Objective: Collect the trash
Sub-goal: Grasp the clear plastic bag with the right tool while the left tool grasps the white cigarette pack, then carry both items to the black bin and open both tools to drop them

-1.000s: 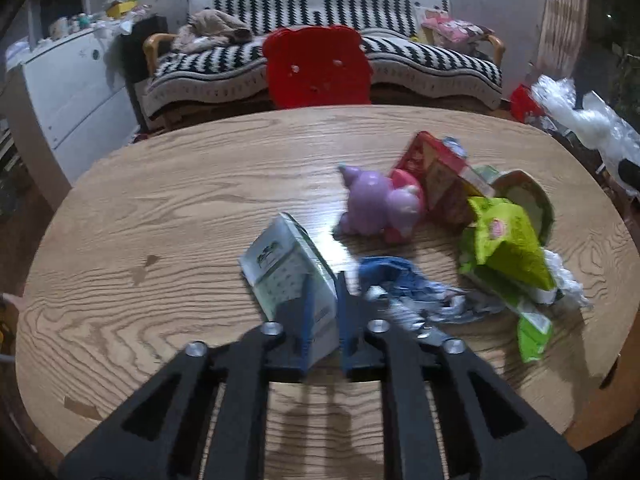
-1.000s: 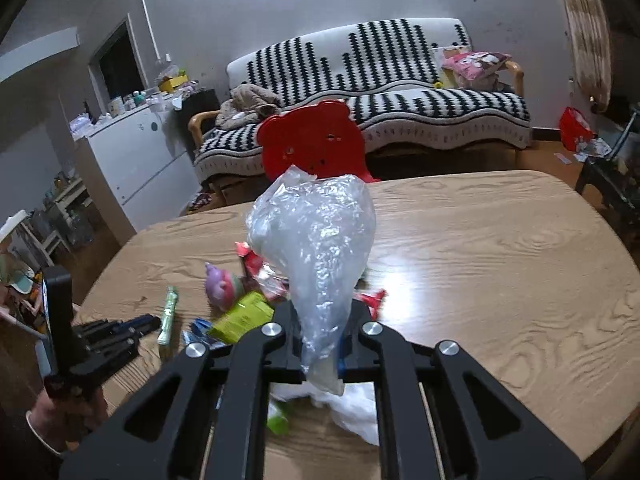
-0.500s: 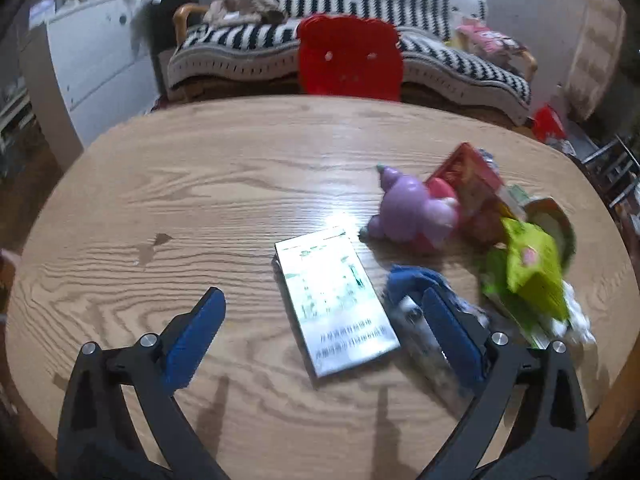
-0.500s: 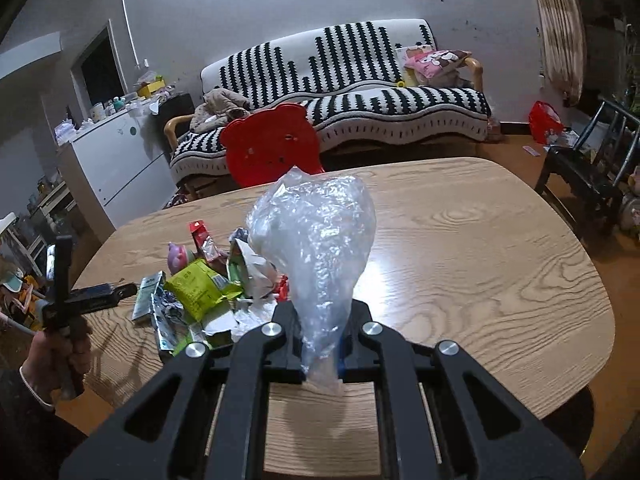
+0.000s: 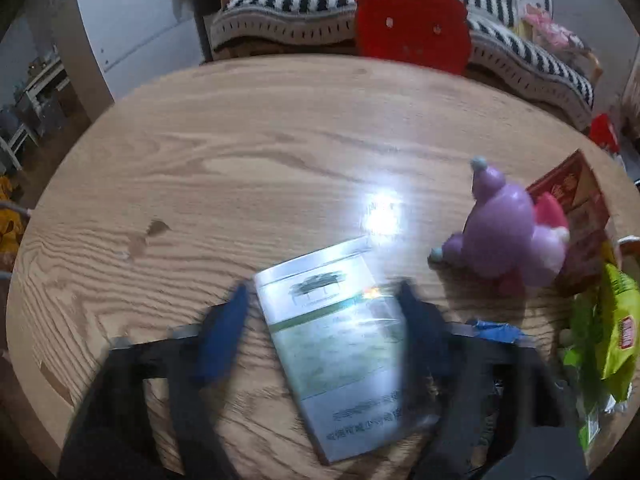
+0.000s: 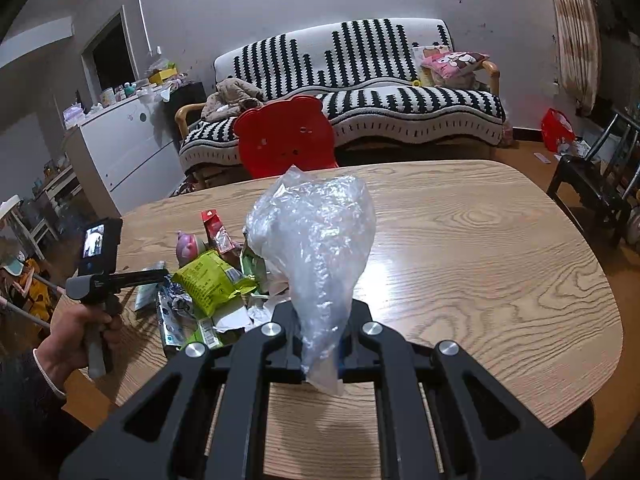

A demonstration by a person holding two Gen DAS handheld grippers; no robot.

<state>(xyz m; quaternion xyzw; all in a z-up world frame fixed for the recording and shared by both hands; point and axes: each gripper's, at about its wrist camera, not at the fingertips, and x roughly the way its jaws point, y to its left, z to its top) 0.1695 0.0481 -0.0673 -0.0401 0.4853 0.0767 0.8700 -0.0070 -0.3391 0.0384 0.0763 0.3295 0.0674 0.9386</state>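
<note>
A: Where does the trash lie?

B: A flat white-and-green packet (image 5: pixel 340 344) lies on the wooden tabletop (image 5: pixel 248 160), near the near edge. The left gripper (image 5: pixel 322 332) is spread wide with one blue finger on each side of it; that view is blurred, so I cannot tell whether either finger touches it.

A: And the rest?

B: Right of the packet sit a purple toy (image 5: pixel 508 240), a red carton (image 5: pixel 572 200) behind it, a green snack bag (image 5: pixel 612 336) by the right edge, and a blue wrapper (image 5: pixel 496 330) close to the right finger. In the right wrist view the same heap (image 6: pixel 208 284) is crowded along the tabletop's left side.

A: The right gripper?

B: The right gripper (image 6: pixel 320 354) is clenched on the neck of a clear plastic bag (image 6: pixel 316 240), which stands puffed up above the fingers over the near edge.

A: Open room?

B: The tabletop's left and far stretches in the left wrist view are bare wood, as is the whole right half in the right wrist view. A red chair (image 6: pixel 288 140) stands against the far edge, with a striped sofa (image 6: pixel 360 80) beyond it.
</note>
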